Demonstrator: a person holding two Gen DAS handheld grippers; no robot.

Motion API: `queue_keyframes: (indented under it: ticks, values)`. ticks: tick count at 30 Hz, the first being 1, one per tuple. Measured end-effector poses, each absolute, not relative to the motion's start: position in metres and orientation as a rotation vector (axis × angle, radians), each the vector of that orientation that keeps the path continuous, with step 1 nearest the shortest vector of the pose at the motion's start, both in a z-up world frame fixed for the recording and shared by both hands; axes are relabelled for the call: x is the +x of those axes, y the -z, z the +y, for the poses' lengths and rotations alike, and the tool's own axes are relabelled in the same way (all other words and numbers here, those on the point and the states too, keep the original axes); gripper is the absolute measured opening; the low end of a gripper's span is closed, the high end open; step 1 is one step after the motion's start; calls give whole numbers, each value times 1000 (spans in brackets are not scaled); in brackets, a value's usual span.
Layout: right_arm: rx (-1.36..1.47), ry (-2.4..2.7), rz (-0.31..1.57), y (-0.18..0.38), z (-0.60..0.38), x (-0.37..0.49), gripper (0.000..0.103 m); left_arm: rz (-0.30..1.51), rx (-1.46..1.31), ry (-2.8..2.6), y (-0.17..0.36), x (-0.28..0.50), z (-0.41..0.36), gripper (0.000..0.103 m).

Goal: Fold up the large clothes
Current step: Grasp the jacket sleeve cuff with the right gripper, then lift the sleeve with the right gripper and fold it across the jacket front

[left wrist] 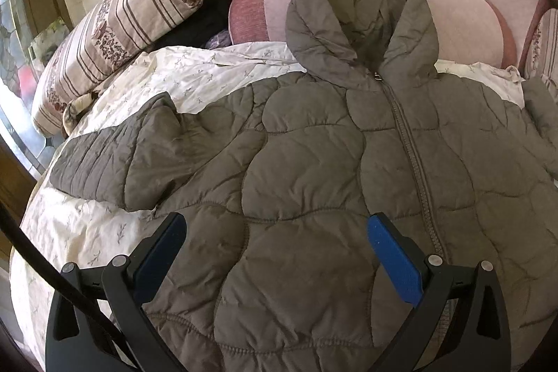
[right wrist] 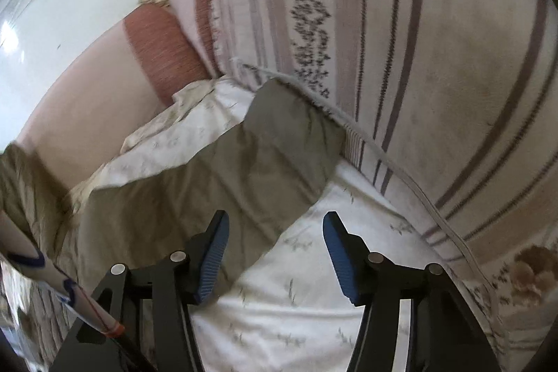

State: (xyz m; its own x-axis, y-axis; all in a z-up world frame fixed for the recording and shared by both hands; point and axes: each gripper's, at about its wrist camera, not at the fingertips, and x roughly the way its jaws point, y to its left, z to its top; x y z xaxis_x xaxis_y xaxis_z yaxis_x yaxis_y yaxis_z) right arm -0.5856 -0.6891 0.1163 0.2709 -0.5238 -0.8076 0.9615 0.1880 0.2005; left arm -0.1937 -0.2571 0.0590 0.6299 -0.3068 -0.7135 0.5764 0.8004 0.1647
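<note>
On the bed, over a pale sheet (left wrist: 195,72) printed with small sprigs, lying spread out front-side up: an olive quilted jacket (left wrist: 314,156), zipped to the collar, hood (left wrist: 359,13) resting against a pink bolster (left wrist: 453,27) at the head of the bed, one sleeve (left wrist: 115,159) stretching out sideways toward the left edge of the left wrist view. Hovering above the jacket's lower front, the left gripper (left wrist: 277,253), jaws standing wide apart, blue pads pressing on nothing, quilted fabric showing between them without being pinched. Leaning beside the bolster, a striped floral pillow (left wrist: 115,37), with dark clothing bunched between the two. In the right wrist view, somewhat blurred, the other sleeve (right wrist: 223,162) lying diagonally across the sheet (right wrist: 314,285), its cuff end touching a second striped pillow (right wrist: 418,58). Hanging just above that sleeve's edge, the right gripper (right wrist: 275,253), jaws partly apart and released, left finger (right wrist: 212,253) over the olive fabric, right finger over bare sheet, gripping nothing.
</note>
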Motion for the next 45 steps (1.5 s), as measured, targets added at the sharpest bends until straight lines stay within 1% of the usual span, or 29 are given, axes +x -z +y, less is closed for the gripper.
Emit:
queue_keyframes:
  ticks: [4, 10, 15, 16, 17, 20, 21, 26, 35, 40, 45]
  values:
    - [841, 1176, 636, -100, -711, -586, 56, 711, 402, 533, -60, -196, -258, 103]
    - [844, 1242, 646, -81, -738, -583, 56, 706, 417, 539, -57, -197, -261, 103]
    - [858, 1265, 651, -67, -755, -581, 47, 719, 436, 537, -50, -196, -265, 103]
    - [856, 1269, 648, -63, -757, -581, 38, 720, 439, 538, -49, -196, -266, 103]
    - [855, 1275, 650, -61, -758, -582, 25, 721, 442, 539, -49, -196, -266, 103]
    - [852, 1274, 606, -63, -754, -589, 15, 719, 442, 541, -49, -197, -266, 103]
    - [846, 1274, 587, -66, -750, -592, 14, 718, 438, 539, -50, -197, -266, 103]
    - [775, 1273, 530, -101, -721, -597, 12, 721, 416, 544, -54, -197, -262, 103]
    - [633, 1169, 425, -211, -650, -572, 11, 718, 352, 556, -71, -197, -246, 103]
    - [549, 1071, 385, -266, -602, -530, 10, 726, 310, 549, -78, -191, -236, 103]
    - [489, 937, 369, -303, -544, -484, 10, 719, 283, 540, -85, -186, -224, 103]
